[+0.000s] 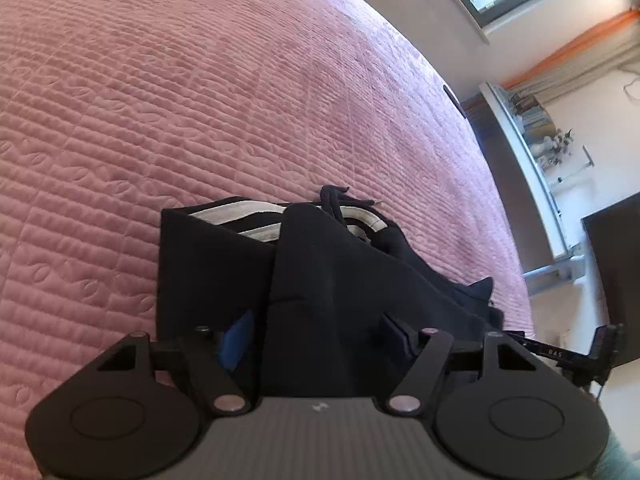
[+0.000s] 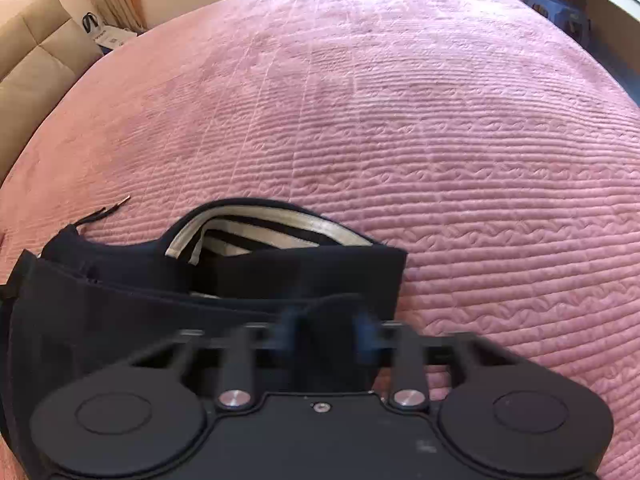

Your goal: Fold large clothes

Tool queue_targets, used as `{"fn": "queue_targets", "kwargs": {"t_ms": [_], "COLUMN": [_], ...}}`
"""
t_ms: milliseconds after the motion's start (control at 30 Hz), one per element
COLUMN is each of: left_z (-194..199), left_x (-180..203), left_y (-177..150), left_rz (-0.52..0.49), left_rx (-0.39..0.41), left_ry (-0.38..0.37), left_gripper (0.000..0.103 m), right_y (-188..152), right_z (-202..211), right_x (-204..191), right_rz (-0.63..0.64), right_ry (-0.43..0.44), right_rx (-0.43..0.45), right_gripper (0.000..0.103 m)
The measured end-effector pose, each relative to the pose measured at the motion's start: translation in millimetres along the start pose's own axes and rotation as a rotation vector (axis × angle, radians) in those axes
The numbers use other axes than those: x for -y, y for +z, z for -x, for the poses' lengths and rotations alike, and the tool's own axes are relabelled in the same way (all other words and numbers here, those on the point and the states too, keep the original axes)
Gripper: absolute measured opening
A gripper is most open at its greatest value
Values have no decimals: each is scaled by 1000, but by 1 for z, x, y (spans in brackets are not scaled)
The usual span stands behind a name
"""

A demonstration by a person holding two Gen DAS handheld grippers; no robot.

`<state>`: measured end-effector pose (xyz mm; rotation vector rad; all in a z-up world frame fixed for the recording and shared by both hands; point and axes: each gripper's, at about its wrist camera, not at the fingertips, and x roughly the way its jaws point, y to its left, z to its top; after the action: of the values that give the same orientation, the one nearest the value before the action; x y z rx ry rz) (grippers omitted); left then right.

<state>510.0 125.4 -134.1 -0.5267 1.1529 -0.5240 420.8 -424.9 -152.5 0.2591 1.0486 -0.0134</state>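
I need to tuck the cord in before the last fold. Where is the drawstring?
In the right wrist view the drawstring trails onto the pink bedspread off the dark garment's upper-left corner, far left of the right gripper.
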Motion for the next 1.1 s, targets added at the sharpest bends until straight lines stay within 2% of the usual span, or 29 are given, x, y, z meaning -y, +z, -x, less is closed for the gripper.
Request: {"fn": "queue_targets", "kwargs": {"t_ms": [67, 100, 233, 333, 433, 533, 600, 667, 733, 800, 867, 967, 1000, 1067, 1100], "left_z": [-3, -3, 24, 59, 83, 79, 57, 26, -8, -29, -34, -22, -13, 8, 15], "left_x": [3, 7, 36, 43, 60, 58, 42, 21, -1, -13, -17, -14, -12, -2, 2], "left_y": [0, 0, -12, -13, 0, 20, 31, 34, 30, 23, 20, 19, 20, 22, 22], "left_rz": [-1, -10, -115, -60, -109, -122, -88, -52, -4, 23, 30, 45, 41, 7, -13], "left_rx": [29, 50, 156, 243, 308, 344, 332, 285, 227, 216, 236, 238, 237, 257, 268], "left_ry": [-4, -15, -37, -103, -111, -87, -39, 45, 116, 125, 120, 127, 140, 209, 234], "left_gripper": [37, 12, 11, 11, 11, 11, 11, 11, 12, 13, 16, 22, 25, 35, 43], "right_y": [-5, -8, -21, -23, -5, 27, 46, 56, 55, 48, 43, 42, 43, 45, 44], "right_z": [7, 11, 40, 71, 96, 93, 67, 27, -14, -45, -70, -66, -59, -33, -21], "right_x": [-9, -14, -33, -41, -49, -52, -51, -50, -49, -44, -43, -47, -47, -47, -51], "right_rz": [30, 43, 91, 99, 118, 138, 135, 124, 125, 122, 137, 180, 184, 179, 183], "right_ry": [-33, -41, -117, -152, -156, -144, -132, -126, -168, -200, -207, -225, -226, -241, -251], "right_rx": [46, 64, 153, 235, 339, 405, 386, 313, 230, 173, 111, 107, 105, 126, 141], "right_gripper": [10, 9, 7, 6, 6, 6, 6, 6, 6, 6, 7, 22, 24, 35, 38]}}
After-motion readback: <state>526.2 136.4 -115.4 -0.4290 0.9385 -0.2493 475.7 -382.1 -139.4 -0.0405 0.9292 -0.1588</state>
